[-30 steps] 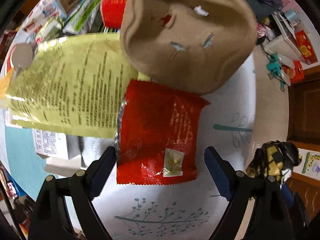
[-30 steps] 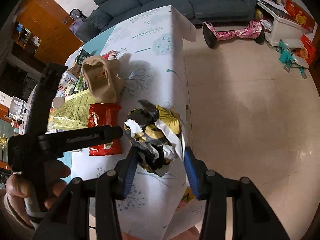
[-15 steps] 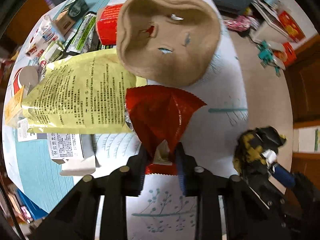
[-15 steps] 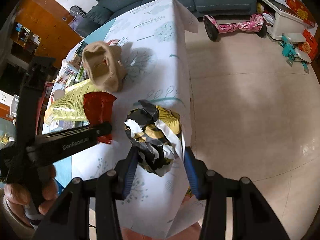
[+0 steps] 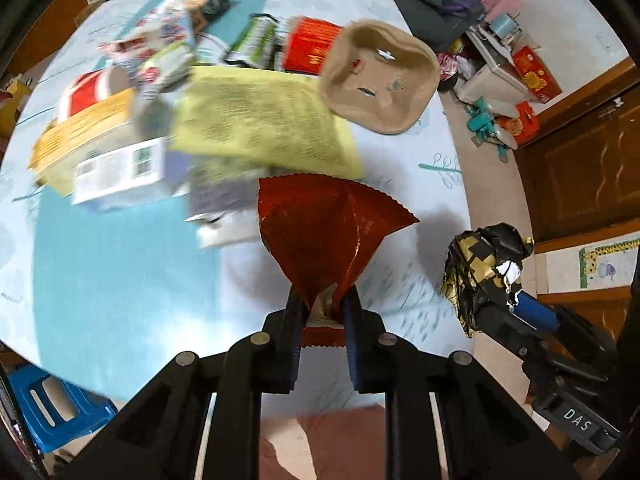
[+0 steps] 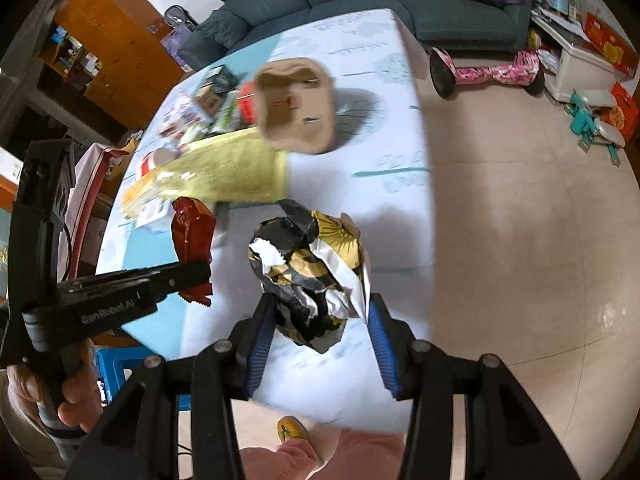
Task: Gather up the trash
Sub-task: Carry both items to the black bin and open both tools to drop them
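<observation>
The left gripper (image 5: 323,308) was closing its jaws on a crinkled red foil wrapper (image 5: 328,236), pinched at its lower edge and fanning out beyond the tips. The right gripper (image 6: 320,328) clamped a crumpled black-and-gold foil wrapper (image 6: 308,272) between its pads. Only the right wrist view showed the hand (image 6: 48,392) gripping the left tool's handle.

The snack wrapper (image 5: 334,236) hangs above the table (image 5: 120,272), left of the crumpled foil wrapper (image 5: 486,276); behind it lies a printed bag (image 5: 260,124), the paper tray (image 5: 378,80) behind that
</observation>
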